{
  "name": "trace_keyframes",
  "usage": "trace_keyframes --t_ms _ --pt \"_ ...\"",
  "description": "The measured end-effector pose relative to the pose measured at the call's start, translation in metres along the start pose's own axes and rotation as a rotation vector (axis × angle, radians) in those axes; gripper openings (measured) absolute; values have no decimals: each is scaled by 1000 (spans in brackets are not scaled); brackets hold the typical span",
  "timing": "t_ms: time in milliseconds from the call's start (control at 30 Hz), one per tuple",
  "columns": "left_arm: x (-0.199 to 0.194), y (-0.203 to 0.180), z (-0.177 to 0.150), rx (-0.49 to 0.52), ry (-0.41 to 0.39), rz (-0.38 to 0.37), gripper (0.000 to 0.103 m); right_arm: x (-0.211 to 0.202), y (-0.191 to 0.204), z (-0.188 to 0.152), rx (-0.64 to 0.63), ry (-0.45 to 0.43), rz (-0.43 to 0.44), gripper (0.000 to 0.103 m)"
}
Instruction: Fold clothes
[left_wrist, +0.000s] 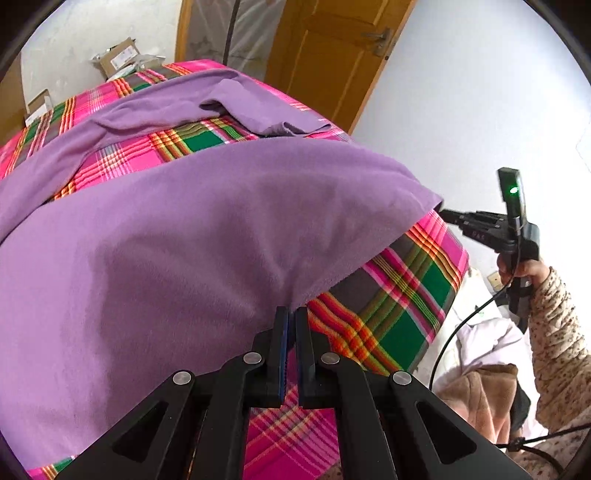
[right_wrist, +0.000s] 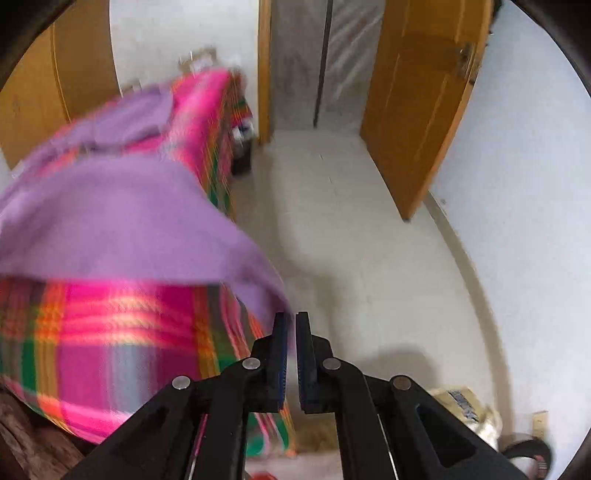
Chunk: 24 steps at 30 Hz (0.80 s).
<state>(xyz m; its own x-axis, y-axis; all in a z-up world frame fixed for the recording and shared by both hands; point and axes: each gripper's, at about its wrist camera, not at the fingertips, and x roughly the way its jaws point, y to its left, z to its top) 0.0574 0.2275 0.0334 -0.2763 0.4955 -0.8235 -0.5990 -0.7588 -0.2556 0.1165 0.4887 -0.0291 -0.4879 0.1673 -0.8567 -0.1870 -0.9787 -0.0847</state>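
A purple garment is spread over a surface covered with a pink plaid cloth. Its near part is lifted and its sleeves lie at the far end. My left gripper is shut on the garment's near edge. To the right, my right gripper pinches the garment's right corner, held by a hand in a speckled sleeve. The right wrist view is blurred. There the purple garment runs down into my right gripper, whose fingers are closed on its corner.
Cardboard boxes sit beyond the plaid surface's far end. An open wooden door stands at the right above a pale floor. A black cable hangs from the right gripper. Pale and tan clothes lie low on the right.
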Motion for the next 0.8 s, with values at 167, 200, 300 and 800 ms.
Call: trace_keyframes --t_ms 167,200,300,800 --pt "-1 1 0 -6 10 -8 3 -13 -14 1 80 -1 33 4" --pt "-1 1 0 -5 10 -10 3 -19 -20 3 118 -23 77 4" --pt "0 0 1 0 12 -14 3 -32 -32 20 244 -95 219 6" --pt "3 4 1 -17 29 -47 3 52 -5 83 489 -41 613 23"
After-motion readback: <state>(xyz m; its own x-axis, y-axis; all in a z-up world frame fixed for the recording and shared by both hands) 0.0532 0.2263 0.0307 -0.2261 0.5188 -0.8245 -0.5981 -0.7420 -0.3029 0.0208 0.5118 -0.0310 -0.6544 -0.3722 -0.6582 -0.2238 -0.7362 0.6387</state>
